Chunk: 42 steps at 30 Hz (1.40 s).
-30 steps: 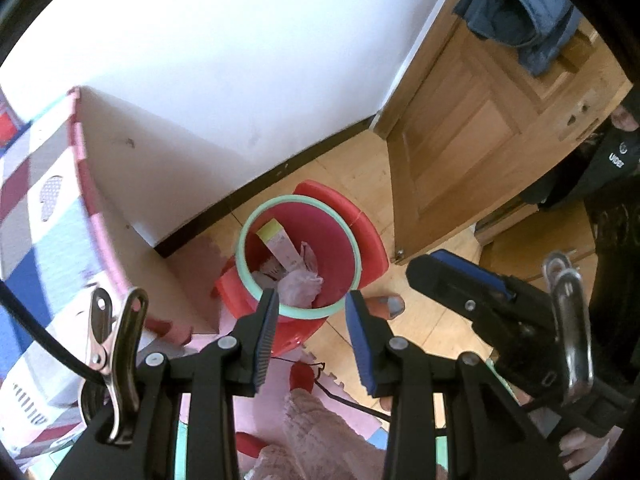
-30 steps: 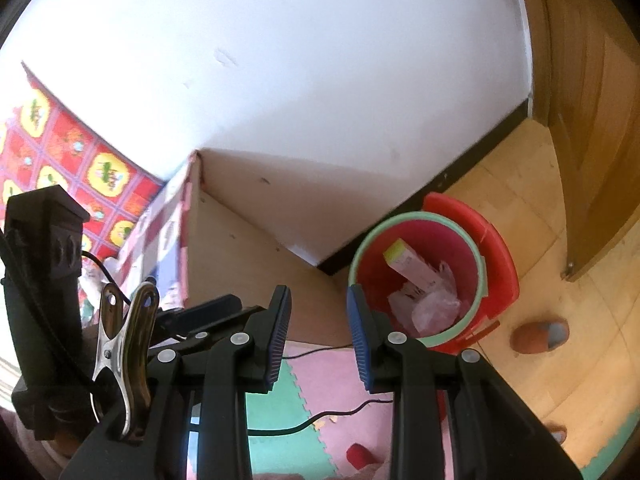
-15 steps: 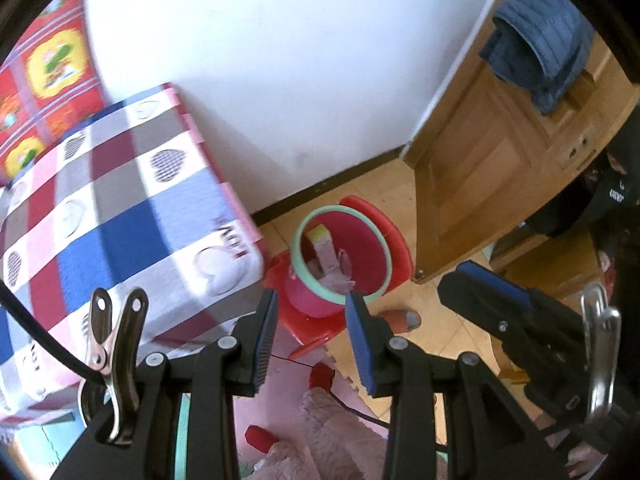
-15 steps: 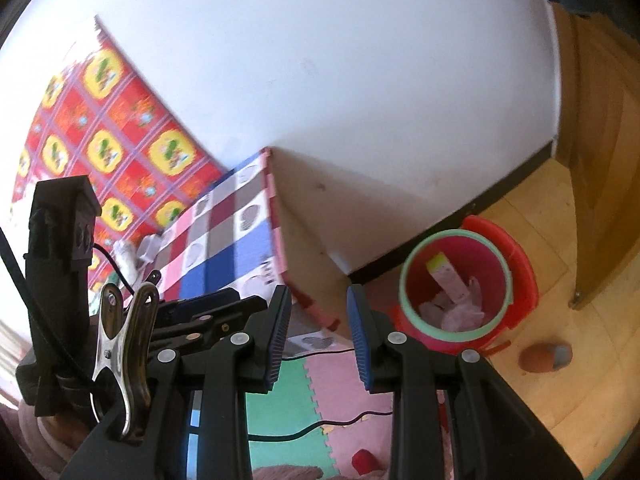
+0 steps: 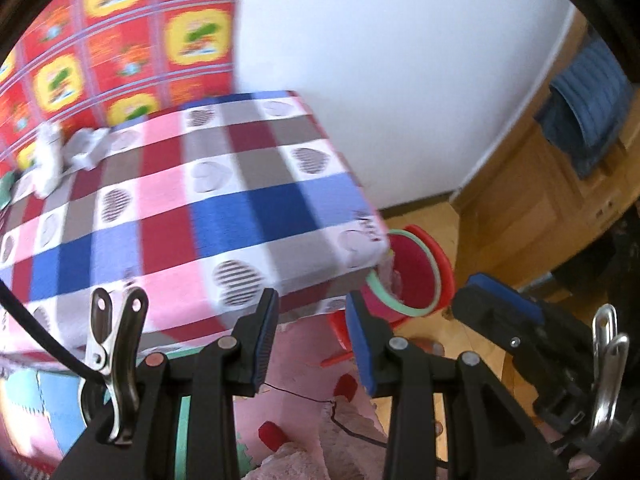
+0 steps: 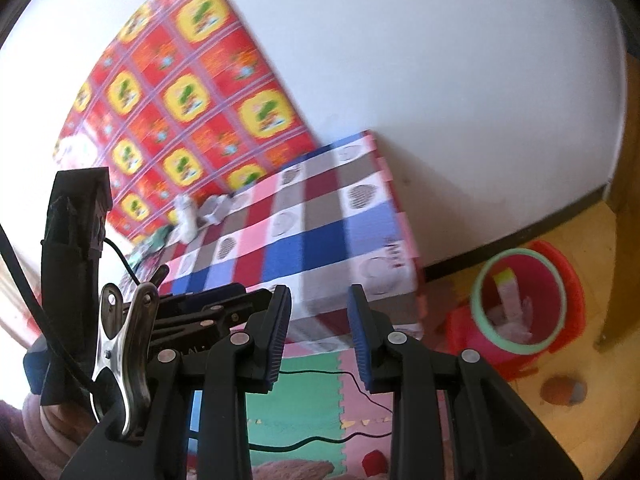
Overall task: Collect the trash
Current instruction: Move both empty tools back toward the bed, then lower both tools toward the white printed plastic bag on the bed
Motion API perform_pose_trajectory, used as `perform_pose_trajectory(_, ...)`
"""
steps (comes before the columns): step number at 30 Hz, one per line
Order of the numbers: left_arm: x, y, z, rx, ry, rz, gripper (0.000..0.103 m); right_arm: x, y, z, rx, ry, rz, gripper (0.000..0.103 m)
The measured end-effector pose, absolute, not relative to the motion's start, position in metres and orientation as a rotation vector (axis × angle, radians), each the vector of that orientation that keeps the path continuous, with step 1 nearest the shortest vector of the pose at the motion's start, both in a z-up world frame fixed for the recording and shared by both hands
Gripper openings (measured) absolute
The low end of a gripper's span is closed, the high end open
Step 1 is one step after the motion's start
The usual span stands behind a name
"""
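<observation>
Both the left tongs (image 5: 312, 344) and right tongs (image 6: 320, 336) hang parted and empty. Crumpled white paper scraps (image 6: 200, 208) lie at the checked worktop's (image 6: 320, 232) far left. Fetching them comes next; the green-rimmed red plastic bin (image 6: 520, 300) waits at right.

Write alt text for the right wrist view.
An empty right tool, jaws apart, points over a checkered table with crumpled white trash at its far edge. Right of the table, on the wooden floor, a red bin with a green rim holds rubbish; the left tool shows at left.
</observation>
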<state>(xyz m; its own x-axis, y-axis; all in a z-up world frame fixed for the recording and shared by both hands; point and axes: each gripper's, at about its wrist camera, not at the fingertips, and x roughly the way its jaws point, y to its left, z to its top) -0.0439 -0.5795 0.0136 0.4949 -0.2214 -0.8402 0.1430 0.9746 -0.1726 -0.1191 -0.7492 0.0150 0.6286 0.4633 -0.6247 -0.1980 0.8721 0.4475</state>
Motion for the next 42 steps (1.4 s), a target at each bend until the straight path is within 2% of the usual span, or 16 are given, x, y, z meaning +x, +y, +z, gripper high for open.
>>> perform_pose_trajectory(19,-0.065,-0.4,0.013,-0.264,0.993,0.116,0.036,-0.079,-0.592,0.019,0.224,0.855,0.664,0.031)
perform_pose_trajectory(32,0.012,-0.327,0.007,-0.305,0.966,0.205,0.036,0.001,-0.532,0.019,0.191,0.839,0.751,0.031)
perform_pose_trajectory(42,0.067,-0.301,-0.003,-0.334,0.983,0.232,0.036,0.064,-0.504,0.012,0.18,0.881,0.775,0.031)
